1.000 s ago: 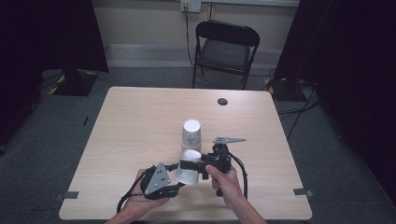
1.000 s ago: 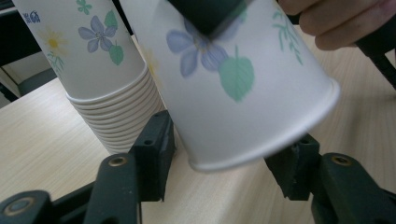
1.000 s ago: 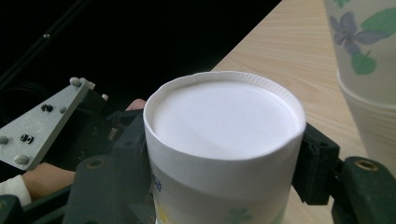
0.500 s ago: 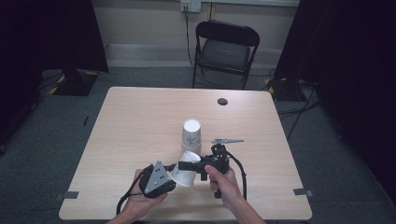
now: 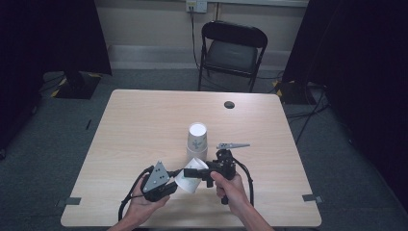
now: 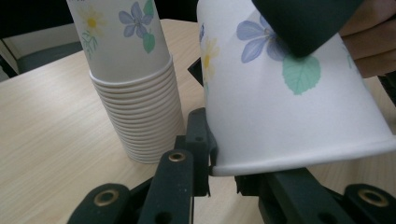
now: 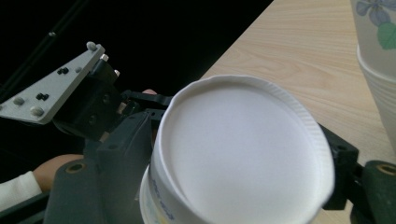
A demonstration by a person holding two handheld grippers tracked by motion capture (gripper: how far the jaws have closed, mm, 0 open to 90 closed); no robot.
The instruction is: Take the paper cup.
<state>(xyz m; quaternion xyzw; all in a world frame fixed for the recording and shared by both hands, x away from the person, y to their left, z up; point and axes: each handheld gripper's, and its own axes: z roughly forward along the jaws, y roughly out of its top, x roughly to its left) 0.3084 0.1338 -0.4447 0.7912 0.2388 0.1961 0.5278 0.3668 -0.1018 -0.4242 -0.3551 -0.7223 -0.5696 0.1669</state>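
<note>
Paper cup, white with printed flowers [image 5: 191, 177], held tipped between two black hand-held grippers, near edge of wooden table [image 5: 134, 125].

Left gripper [image 5: 169, 185] pinching rim; right gripper [image 5: 195, 171] clamped across closed base. Long axis roughly level, running gripper to gripper, mouth toward left hand. Upside-down stack of matching cups [image 5: 197, 140] just beyond, apart.

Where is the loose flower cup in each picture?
High view: the loose cup lies tipped near the table's front edge, between the two grippers.
Left gripper view: the cup fills the right half, flowers showing, rim at the bottom.
Right gripper view: the cup sits in the middle, its white base facing the camera.
Shared landmark: the cup stack stands just behind it, upper left in the left gripper view and at the right edge in the right gripper view.
</note>
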